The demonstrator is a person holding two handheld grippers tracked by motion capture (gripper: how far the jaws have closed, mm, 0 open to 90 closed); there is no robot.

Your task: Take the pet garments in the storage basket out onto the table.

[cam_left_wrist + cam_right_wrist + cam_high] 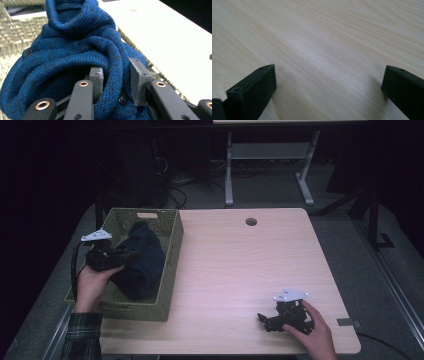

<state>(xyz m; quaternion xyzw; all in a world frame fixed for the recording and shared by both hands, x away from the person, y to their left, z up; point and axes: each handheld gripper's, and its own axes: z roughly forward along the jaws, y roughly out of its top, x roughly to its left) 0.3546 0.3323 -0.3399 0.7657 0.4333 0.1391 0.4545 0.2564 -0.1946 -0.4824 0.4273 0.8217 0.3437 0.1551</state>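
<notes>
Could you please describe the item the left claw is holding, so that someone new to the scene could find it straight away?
Start at the wooden table and look to its left edge, where a green woven basket sits. Inside it lies a crumpled dark blue knitted garment, with the left claw shut on one of its folds. It is the only soft, dark thing there.

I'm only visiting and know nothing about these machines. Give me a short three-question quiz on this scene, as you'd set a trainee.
1. True or false: the left tongs are clamped on the blue knitted garment.
2. What holds the garment: A) the woven basket, B) a drawer, C) a bucket?
3. How do the right tongs stand above the wooden table?

Key: 1 true. 2 A. 3 Open, with nothing between them.
</notes>
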